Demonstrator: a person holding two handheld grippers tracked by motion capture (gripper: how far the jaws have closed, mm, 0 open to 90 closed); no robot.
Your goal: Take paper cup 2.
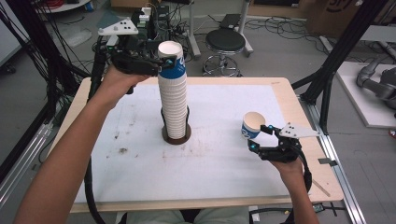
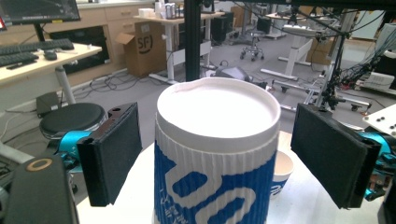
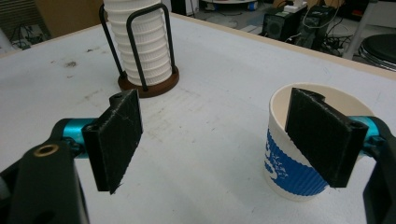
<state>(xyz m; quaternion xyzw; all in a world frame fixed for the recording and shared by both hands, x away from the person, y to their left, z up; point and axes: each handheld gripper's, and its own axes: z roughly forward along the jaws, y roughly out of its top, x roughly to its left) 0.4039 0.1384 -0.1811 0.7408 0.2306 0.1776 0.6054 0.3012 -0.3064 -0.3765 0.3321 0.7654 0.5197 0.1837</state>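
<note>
Now my left gripper (image 1: 163, 64) brackets the top cup (image 2: 217, 149) of the stack (image 1: 172, 100) in its holder (image 1: 176, 135), jaws wide and clear, ready to peel it off, while my right gripper (image 1: 261, 137), jaws spread, sits beside the single cup (image 3: 306, 144) on the table (image 1: 140, 154).

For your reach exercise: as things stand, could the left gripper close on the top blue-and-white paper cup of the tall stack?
Probably yes: the left gripper has its open jaws on either side of the top cup, nothing between pads and cup.
</note>
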